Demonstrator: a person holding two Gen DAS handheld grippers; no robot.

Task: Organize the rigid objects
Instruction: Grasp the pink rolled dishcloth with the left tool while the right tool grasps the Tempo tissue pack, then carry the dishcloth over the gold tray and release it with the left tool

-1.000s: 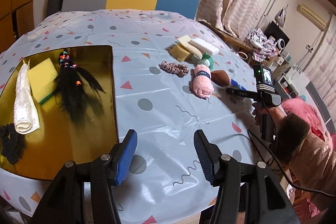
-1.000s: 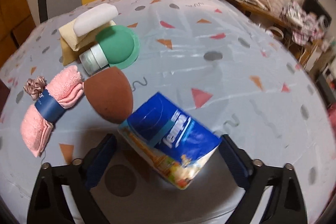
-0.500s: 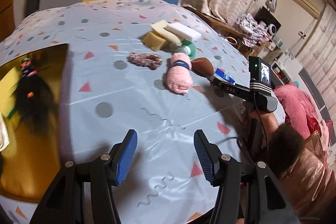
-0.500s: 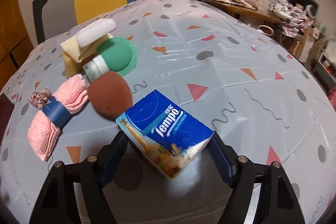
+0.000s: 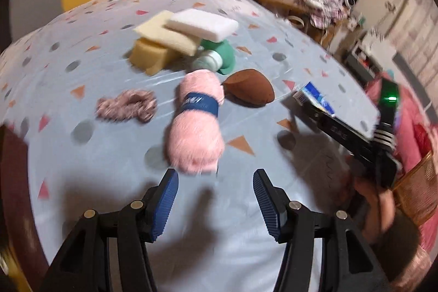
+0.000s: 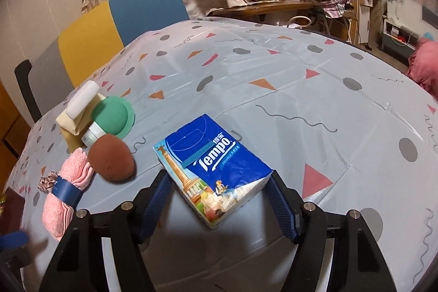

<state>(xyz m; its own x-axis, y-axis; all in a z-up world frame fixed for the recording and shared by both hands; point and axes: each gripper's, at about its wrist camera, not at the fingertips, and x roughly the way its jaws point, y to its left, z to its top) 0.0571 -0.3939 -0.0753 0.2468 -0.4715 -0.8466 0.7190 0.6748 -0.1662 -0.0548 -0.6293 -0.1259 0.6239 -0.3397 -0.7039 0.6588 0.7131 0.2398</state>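
Right gripper (image 6: pixel 219 190) jaws, just closing, clench the Tempo tissue pack (image 6: pixel 212 168); left gripper (image 5: pixel 215 193) jaws stand released near the pink towel roll (image 5: pixel 195 127)

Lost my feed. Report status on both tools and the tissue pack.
Right tool has just been closing, clamped on tissue pack. Left tool open, empty, short of pink towel roll. Brown sponge beside the pack.

The desk (image 6: pixel 273 67) wore glossy plastic sheeting; the tissue pack (image 6: pixel 210 168) looked shiny, the towel (image 5: pixel 195 127) fluffy, the sponge (image 5: pixel 250 90) matt.
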